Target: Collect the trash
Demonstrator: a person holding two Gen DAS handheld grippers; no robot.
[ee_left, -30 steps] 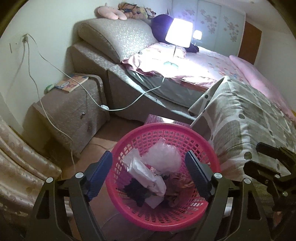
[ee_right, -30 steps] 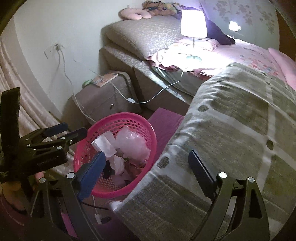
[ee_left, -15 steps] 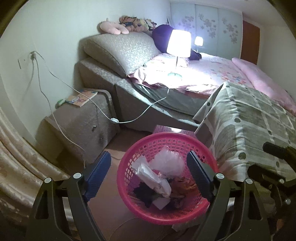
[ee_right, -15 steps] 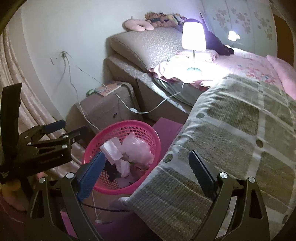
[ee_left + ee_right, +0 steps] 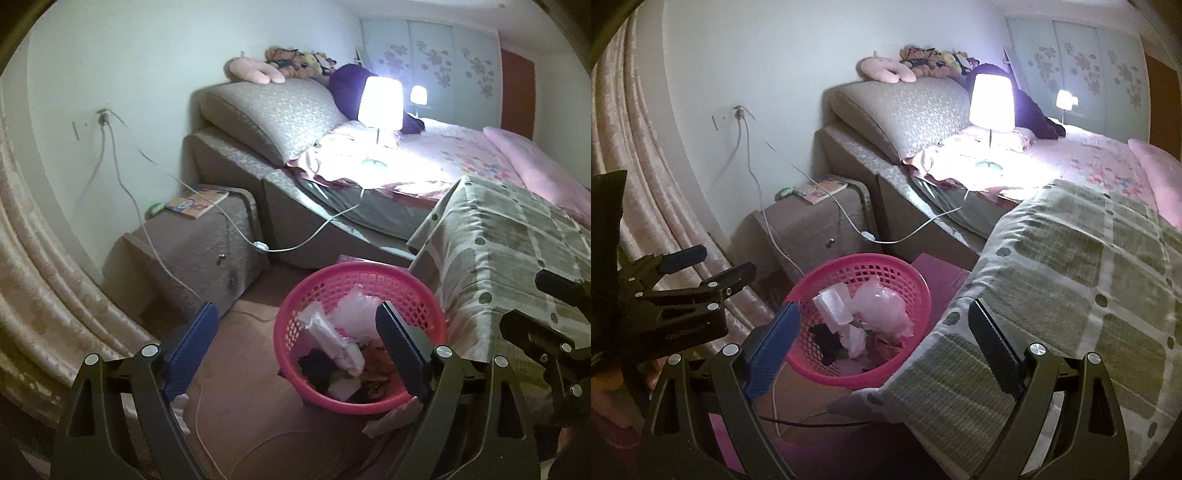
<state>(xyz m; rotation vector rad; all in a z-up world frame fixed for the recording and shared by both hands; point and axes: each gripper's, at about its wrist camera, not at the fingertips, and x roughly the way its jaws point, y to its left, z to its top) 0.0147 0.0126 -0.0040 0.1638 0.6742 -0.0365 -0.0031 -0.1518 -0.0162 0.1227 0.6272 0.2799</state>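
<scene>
Two tongs hover low, both spread wide and gripping nothing: the left tongs [image 5: 293,345] and the right tongs [image 5: 886,339]. One pink basket [image 5: 432,314] sits on the floor between nightstand and blanket, holding crumpled trash [image 5: 332,332]. One book [image 5: 195,203] lies on the nightstand [image 5: 207,251]; its cover writing is unreadable. One lit lamp [image 5: 380,103] stands on the bed beyond.

- Left gripper [image 5: 295,343] fills the lower frame of its own view, jaws spread wide, holding nothing.
- Right gripper [image 5: 886,343] sits likewise in its view's lower frame, jaws apart, empty.
</scene>
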